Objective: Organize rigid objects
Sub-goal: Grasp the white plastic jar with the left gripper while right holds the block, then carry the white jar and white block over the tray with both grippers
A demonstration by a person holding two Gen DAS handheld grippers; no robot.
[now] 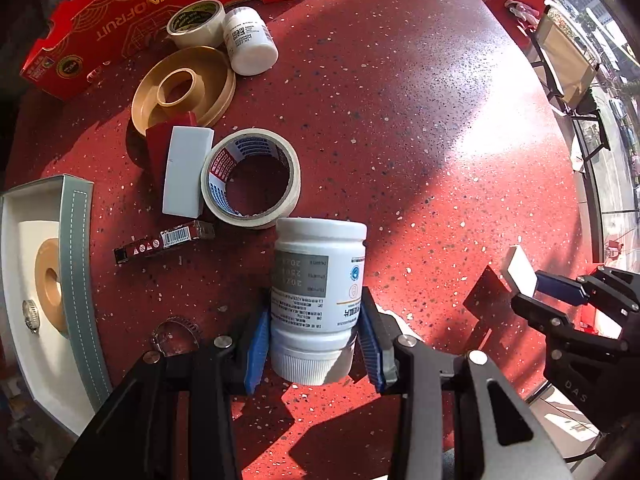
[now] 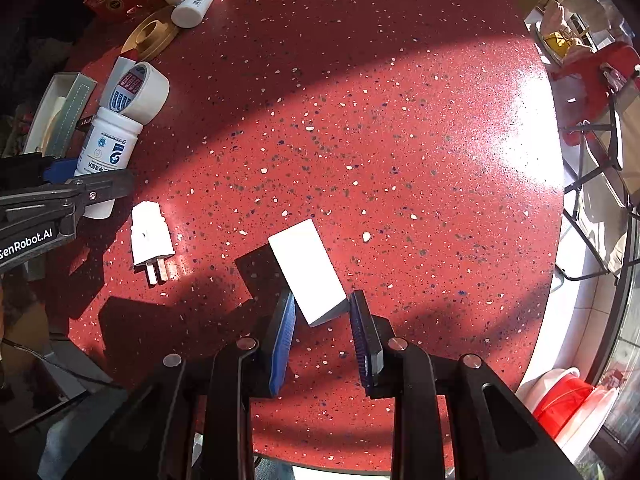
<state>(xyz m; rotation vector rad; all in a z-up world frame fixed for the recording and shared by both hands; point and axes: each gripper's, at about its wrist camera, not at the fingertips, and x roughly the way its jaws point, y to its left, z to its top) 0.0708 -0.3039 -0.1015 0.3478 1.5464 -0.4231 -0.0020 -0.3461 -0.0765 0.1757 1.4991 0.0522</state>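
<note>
A white pill bottle (image 1: 320, 264) with a ribbed cap sits between the blue pads of my left gripper (image 1: 315, 308), which is shut on it over the speckled red table (image 1: 400, 120). From the right wrist view the same bottle (image 2: 108, 144) shows at the left, next to a tape roll. My right gripper (image 2: 322, 294) is shut on the near end of a white rectangular block (image 2: 304, 260), which casts a dark shadow on the table. In the left wrist view that gripper (image 1: 560, 292) and its block (image 1: 520, 272) appear at the right.
Just beyond the bottle lie a tape roll (image 1: 250, 176), a white block (image 1: 186, 172), a tan spool (image 1: 184, 88), a barcoded slim box (image 1: 164, 242) and a hose clamp (image 1: 174, 334). A grey-edged white box (image 1: 76, 240) stands left, a red carton (image 1: 120, 12) behind. A white plug (image 2: 150, 236) lies between the grippers.
</note>
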